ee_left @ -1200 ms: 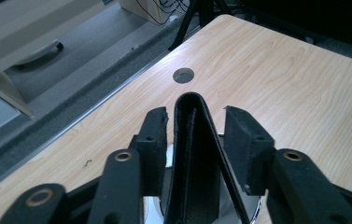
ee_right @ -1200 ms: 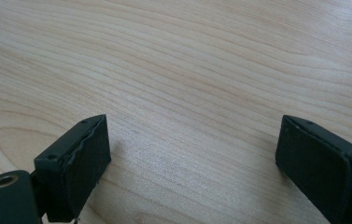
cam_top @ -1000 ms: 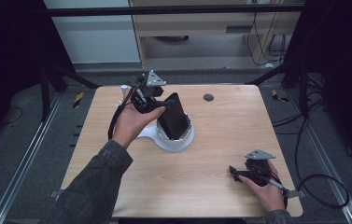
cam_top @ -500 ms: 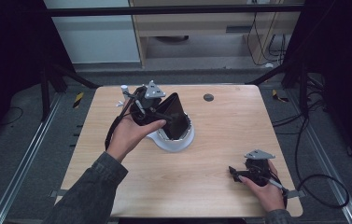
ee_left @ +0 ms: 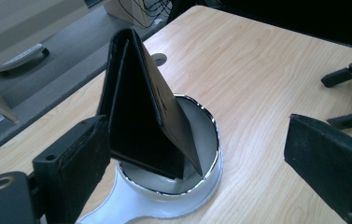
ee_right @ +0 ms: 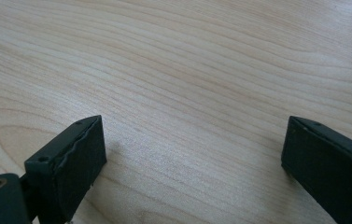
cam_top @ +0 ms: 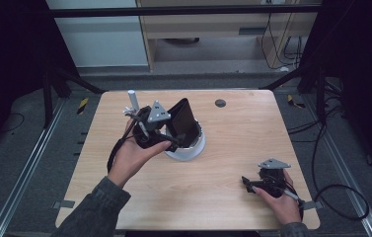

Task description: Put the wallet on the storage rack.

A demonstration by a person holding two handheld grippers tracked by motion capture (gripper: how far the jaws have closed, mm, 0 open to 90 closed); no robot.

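A black folded wallet (cam_top: 182,121) stands upright like a tent in a white dish with a chrome rim (cam_top: 196,150) near the table's middle. My left gripper (cam_top: 169,141) is at the dish's left side. Its jaws have just been opening and now stand wide. In the left gripper view the wallet (ee_left: 145,116) rises just ahead of the left gripper (ee_left: 197,140), close to the left pad (ee_left: 78,163), and neither pad presses on it. The dish's rim (ee_left: 213,140) curves behind it. My right gripper (cam_top: 248,183) rests open near the front right, over bare wood in the right gripper view (ee_right: 192,140).
The wooden table (cam_top: 242,128) has a small dark round grommet (cam_top: 220,103) at the back. Metal rails and cables run along the floor on both sides. A cabinet stands beyond the far edge.
The left gripper has let go of the wallet, opened its jaws and drawn back toward the near left. The wallet stays standing in the dish. The right hand has not moved.
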